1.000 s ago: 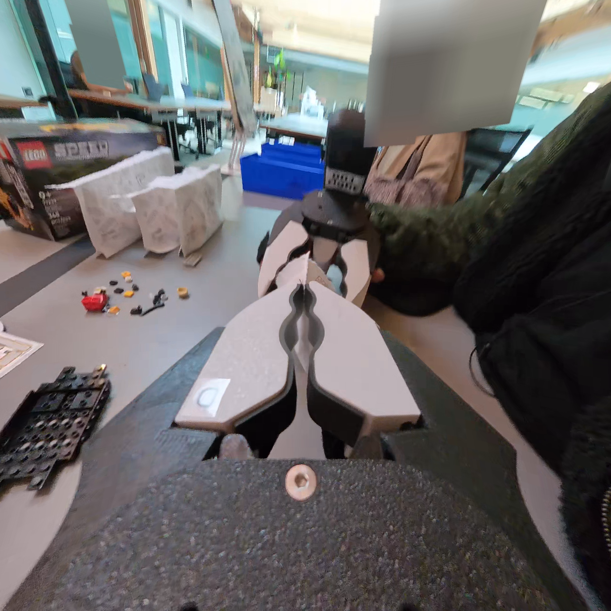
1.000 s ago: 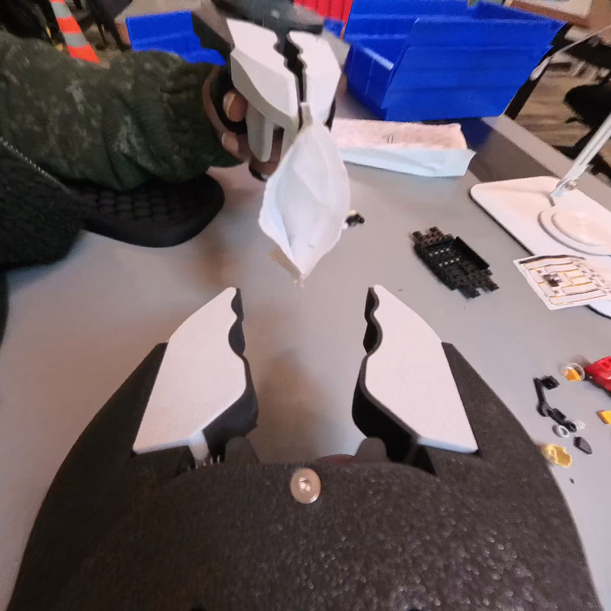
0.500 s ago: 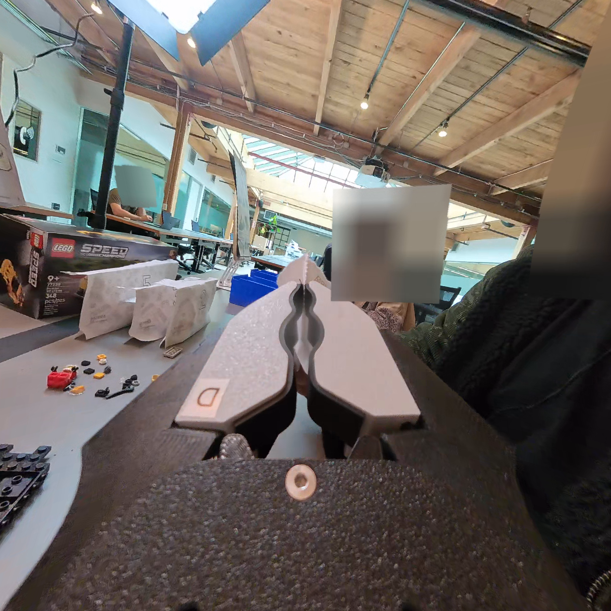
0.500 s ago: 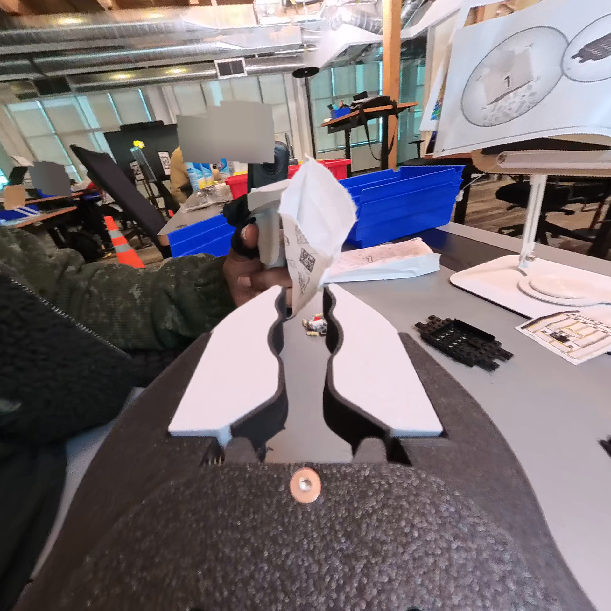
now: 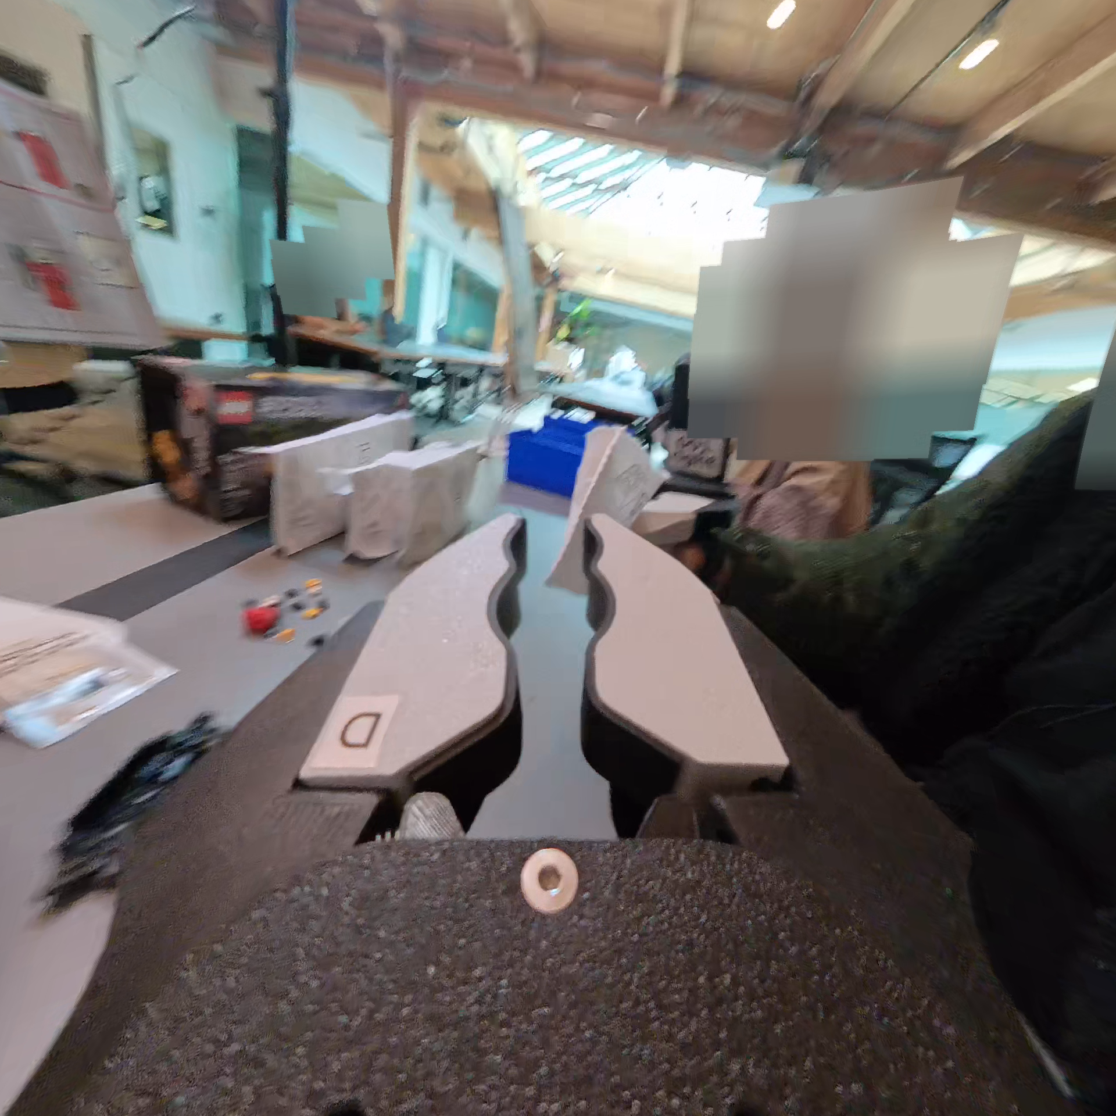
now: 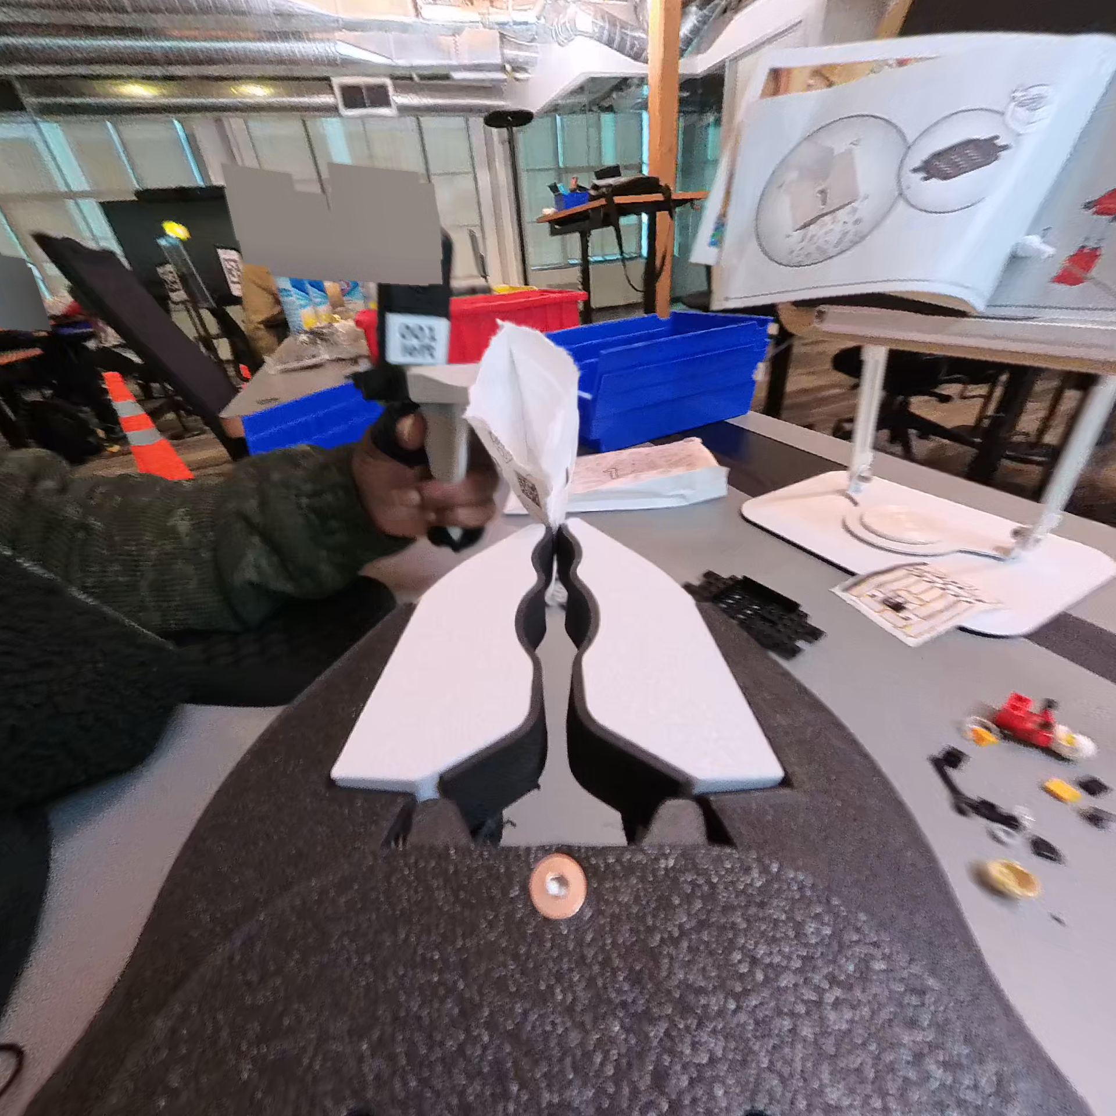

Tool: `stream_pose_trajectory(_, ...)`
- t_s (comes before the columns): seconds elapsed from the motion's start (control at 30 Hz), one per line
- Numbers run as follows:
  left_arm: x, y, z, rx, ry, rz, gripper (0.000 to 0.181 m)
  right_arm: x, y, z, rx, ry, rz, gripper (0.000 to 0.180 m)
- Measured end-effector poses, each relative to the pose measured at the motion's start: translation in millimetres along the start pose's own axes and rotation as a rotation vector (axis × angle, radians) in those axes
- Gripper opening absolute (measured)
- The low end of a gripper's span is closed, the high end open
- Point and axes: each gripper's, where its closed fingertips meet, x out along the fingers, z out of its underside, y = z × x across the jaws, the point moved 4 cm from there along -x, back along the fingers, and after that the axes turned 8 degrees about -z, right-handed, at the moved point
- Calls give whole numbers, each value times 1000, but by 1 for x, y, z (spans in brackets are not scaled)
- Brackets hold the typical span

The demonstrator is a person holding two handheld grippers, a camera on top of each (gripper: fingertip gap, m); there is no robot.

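Bag (image 6: 526, 416): crinkled matt white paper, pinched in your right fingers (image 6: 640, 652).
Fingers: matt white plastic with a fine grain on both of your tools; your left ones (image 5: 447, 634) look the same.
Tool body (image 6: 543, 978): rough, pebbled black plastic with a bright metal screw.
Worktop (image 6: 906, 724): smooth matt grey.
Sleeve (image 6: 199, 531): your fuzzy dark green knit cloth.
Bins (image 6: 664, 374): glossy blue plastic.

Grey table (image 6: 906, 694) bearing black plate (image 6: 755, 610), loose bricks (image 6: 1026, 779), white stand base (image 6: 894, 525), leaflet (image 6: 912, 598), paper bags (image 5: 374, 489), a box (image 5: 241, 423).
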Motion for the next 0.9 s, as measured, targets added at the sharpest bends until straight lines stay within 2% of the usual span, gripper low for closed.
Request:
stream_pose_trajectory(0.13, -27, -40, -6, 192, -258, -353, 24, -14, 21, 2, -36, -74, 82, 0)
stream_pose_trajectory(0.2, -49, -61, -2, 280, -425, -533, 21, -18, 29, 8, -50, -112, 105, 0)
stream_pose_trajectory(0.27, -66, -73, 10, 256, -574, -609, 22, -19, 34, 14, -45, -136, 114, 0)
stream_pose_trajectory(0.37, -74, -87, 42, 125, -727, -634, 22, -16, 36, 24, -50, -160, 92, 0)
stream_pose_trajectory(0.57, -65, -107, 96, 88, -895, -605, 20, -10, 29, 36, -70, -202, 26, 0)
stream_pose_trajectory(0.77, -62, -112, 98, 98, -933, -559, 13, -9, 28, 39, -59, -208, 3, 0)
stream_pose_trajectory(0.9, -62, -112, 103, 104, -978, -517, 15, -8, 27, 42, -51, -215, -4, 0)
